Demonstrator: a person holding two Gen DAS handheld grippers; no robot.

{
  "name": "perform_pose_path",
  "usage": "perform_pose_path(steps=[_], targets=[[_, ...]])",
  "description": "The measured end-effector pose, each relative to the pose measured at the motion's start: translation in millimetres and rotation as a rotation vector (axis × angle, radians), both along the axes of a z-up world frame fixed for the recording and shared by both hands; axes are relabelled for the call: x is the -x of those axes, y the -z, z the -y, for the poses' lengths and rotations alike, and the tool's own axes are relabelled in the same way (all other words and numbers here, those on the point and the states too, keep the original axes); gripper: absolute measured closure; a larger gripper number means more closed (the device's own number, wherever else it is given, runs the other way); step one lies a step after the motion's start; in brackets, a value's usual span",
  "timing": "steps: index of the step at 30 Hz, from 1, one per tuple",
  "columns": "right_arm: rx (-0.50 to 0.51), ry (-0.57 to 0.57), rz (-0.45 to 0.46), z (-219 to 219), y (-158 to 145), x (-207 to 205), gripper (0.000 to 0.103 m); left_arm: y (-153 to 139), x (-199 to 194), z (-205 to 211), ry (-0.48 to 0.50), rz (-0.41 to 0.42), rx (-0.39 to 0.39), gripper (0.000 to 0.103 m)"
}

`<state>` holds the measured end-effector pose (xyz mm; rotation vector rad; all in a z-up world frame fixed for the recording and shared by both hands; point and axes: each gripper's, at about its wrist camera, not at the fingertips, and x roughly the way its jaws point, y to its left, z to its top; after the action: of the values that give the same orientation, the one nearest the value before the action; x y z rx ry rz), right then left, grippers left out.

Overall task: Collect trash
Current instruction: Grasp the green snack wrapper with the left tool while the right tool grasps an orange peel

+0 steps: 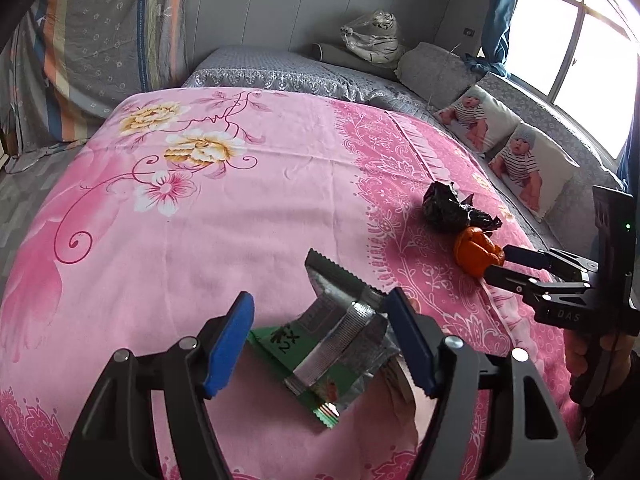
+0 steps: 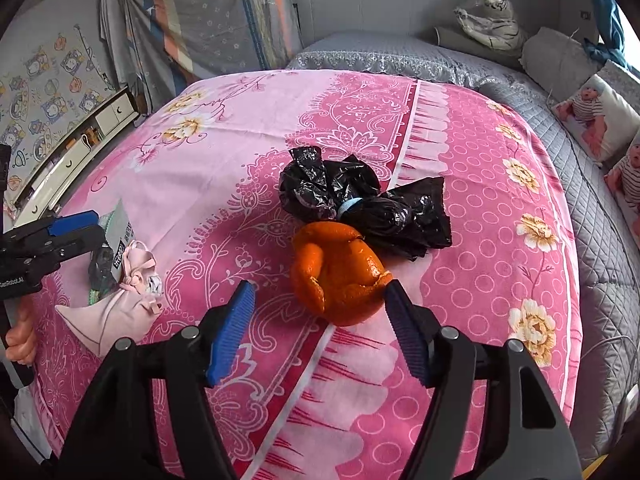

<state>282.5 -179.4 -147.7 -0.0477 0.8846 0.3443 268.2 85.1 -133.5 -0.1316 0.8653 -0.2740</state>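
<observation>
A crumpled green and silver foil wrapper (image 1: pixel 336 344) lies on the pink flowered bedspread (image 1: pixel 200 240). My left gripper (image 1: pixel 320 340) stands open around it, a blue pad on each side, the right pad close against its edge. An orange peel (image 2: pixel 336 276) sits on the spread just in front of a knotted black plastic bag (image 2: pixel 360 204). My right gripper (image 2: pixel 320 320) is open, its tips on either side of the peel's near half. The right gripper (image 1: pixel 496 262) also shows in the left wrist view beside the peel (image 1: pixel 478 254). A pink crumpled pouch (image 2: pixel 128 292) lies by the wrapper (image 2: pixel 120 228).
Grey quilted bedding (image 2: pixel 400 56) lies beyond the pink spread. Pillows printed with a baby (image 1: pixel 520 160) line the window side at the right. A plush tiger in plastic (image 1: pixel 372 36) sits at the back. White drawers (image 2: pixel 80 136) stand left of the bed.
</observation>
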Motion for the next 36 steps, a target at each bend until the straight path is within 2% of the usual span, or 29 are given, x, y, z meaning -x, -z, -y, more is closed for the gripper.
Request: perform_pose_path(steps=[6, 11, 17, 21, 26, 36], targets=[[0.043, 0.025, 0.003, -1, 4, -7, 0.038, 11, -11, 8, 0.005, -0.034, -0.013, 0.037], [0.05, 0.052, -0.028, 5, 13, -14, 0.039, 14, -14, 12, 0.004, -0.038, -0.038, 0.039], [0.057, 0.028, -0.034, -2, 17, -22, 0.046, 17, -16, 14, 0.011, -0.039, -0.059, 0.046], [0.067, 0.033, -0.033, -6, 18, -27, 0.054, 18, -15, 17, 0.007, -0.034, -0.072, 0.059], [0.071, 0.042, -0.019, -7, 15, -24, 0.064, 14, -11, 15, -0.001, -0.013, -0.084, 0.064], [0.028, 0.016, -0.011, -7, -4, -1, 0.067, -9, 6, 3, -0.025, 0.044, -0.065, 0.067]])
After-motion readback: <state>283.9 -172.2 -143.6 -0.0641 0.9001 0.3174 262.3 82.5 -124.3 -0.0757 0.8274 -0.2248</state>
